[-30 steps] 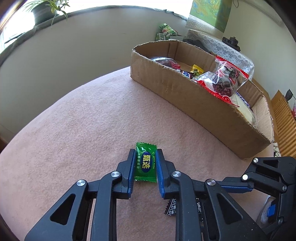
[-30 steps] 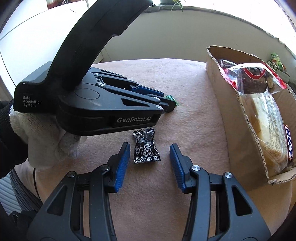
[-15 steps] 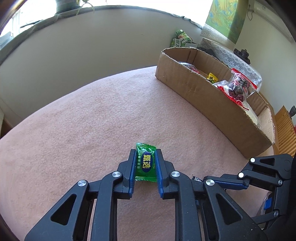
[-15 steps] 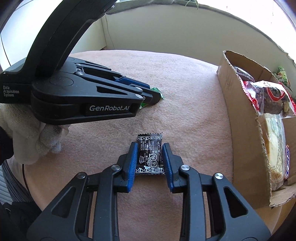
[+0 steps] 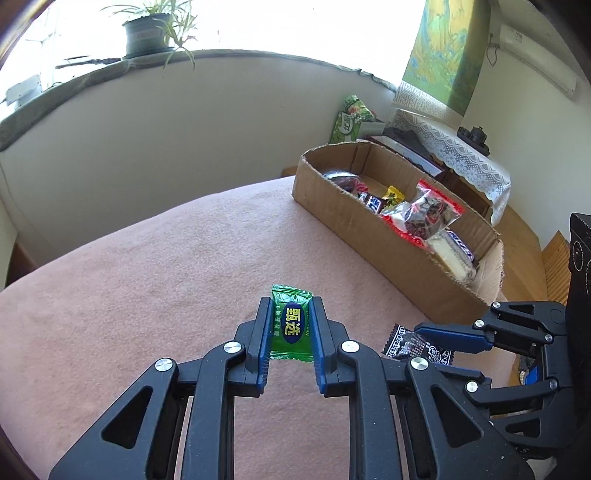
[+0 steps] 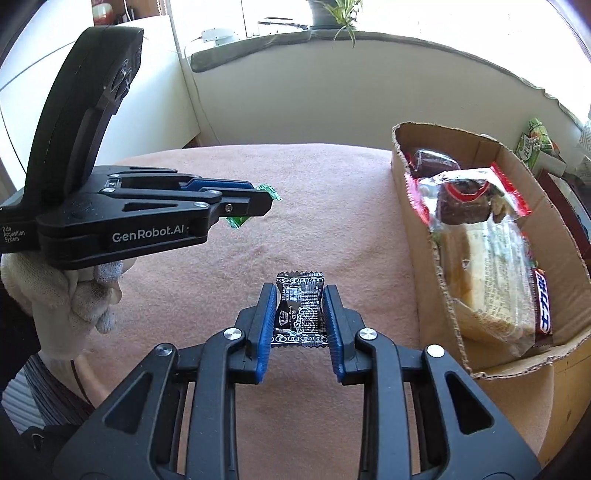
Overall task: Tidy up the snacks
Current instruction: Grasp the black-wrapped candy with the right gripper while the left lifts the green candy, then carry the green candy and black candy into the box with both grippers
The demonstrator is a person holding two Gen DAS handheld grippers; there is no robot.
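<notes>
A pink cloth (image 5: 147, 280) covers the work surface, with a pale wall and a sunlit sill holding a potted plant (image 5: 147, 33) behind it. Ahead and to the right of both grippers stands a long cardboard box (image 5: 369, 229), its long side running away from the cameras, holding several packaged snacks, among them a clear bag with red edges (image 5: 424, 214).

The left gripper (image 5: 291, 325) is closed on a green candy (image 5: 291, 325). The wrapper sits squarely between the blue pads, its long axis in line with the fingers, its far crimped end poking out past the fingertips and its near end just inside them. In the right wrist view the green wrapper's ends show beyond and below the left gripper's tip, clear of the cloth.

The right gripper (image 6: 300, 310) is clamped on a black candy (image 6: 300, 310) with white print. This wrapper also lies lengthwise along the fingers, gripped by its two long edges, its far crimped end reaching beyond the fingertips toward the wall. From the left wrist camera the black candy appears to the right of the left gripper, held in the right gripper's blue pads, near the box's near end.

A white-gloved hand (image 6: 66, 295) holds the left gripper's handle.
</notes>
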